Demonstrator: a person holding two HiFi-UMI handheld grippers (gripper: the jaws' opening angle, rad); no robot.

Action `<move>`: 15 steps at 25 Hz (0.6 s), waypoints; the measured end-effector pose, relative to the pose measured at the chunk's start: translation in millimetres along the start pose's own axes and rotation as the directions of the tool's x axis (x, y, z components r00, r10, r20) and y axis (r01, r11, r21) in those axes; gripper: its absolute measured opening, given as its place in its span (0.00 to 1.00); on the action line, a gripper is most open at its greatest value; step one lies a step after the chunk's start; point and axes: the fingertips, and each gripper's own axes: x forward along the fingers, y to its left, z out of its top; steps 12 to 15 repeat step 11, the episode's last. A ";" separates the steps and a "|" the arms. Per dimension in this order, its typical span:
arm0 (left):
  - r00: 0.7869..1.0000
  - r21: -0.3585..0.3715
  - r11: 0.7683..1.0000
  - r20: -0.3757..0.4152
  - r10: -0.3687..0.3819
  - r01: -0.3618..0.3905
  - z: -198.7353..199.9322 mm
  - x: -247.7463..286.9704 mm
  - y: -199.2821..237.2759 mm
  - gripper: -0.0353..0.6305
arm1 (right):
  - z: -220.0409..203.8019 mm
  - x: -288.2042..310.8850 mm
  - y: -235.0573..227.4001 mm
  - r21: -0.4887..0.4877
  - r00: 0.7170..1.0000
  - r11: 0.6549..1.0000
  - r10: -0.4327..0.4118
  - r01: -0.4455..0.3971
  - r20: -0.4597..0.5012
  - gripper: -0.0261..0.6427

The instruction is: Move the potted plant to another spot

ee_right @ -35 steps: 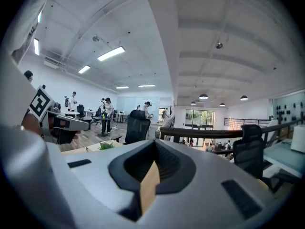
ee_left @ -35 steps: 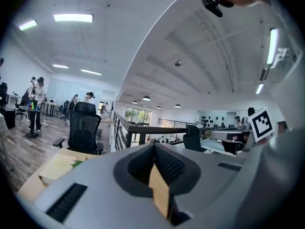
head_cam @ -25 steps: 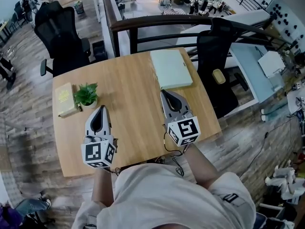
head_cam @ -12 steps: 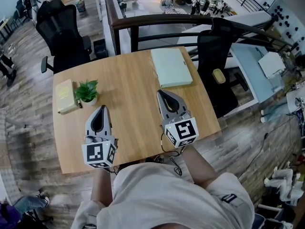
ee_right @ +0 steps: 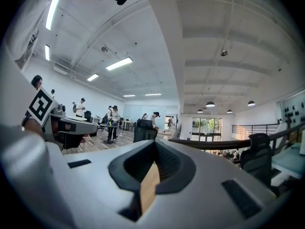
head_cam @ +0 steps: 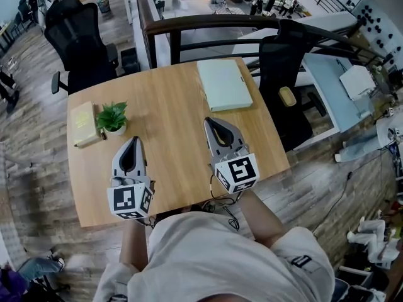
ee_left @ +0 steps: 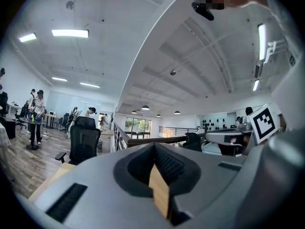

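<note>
Potted plant stands at nine o'clock on the surface, beside a yellow book. Left tool, clenched and empty, sits nearest it, at its five o'clock. Right tool, clenched too, idles mid-surface.

Small green potted plant, upright, white pot, at left of wooden table

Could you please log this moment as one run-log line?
left gripper: shut, empty | right gripper: shut, empty | potted plant: untouched on table
</note>
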 end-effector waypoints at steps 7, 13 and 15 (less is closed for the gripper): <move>1.000 -0.007 1.000 -0.007 -0.005 0.005 -3.8 -0.9 2.3 0.07 | 0.8 4.6 1.4 0.001 1.000 1.000 -0.002 0.002 -0.007 0.04; 1.000 -0.003 1.000 -0.010 -0.004 0.004 -9.3 -3.0 2.1 0.07 | -2.1 3.9 4.0 -0.004 1.000 1.000 0.000 0.000 -0.003 0.04; 1.000 -0.003 1.000 -0.010 -0.004 0.004 -9.3 -3.0 2.1 0.07 | -2.1 3.9 4.0 -0.004 1.000 1.000 0.000 0.000 -0.003 0.04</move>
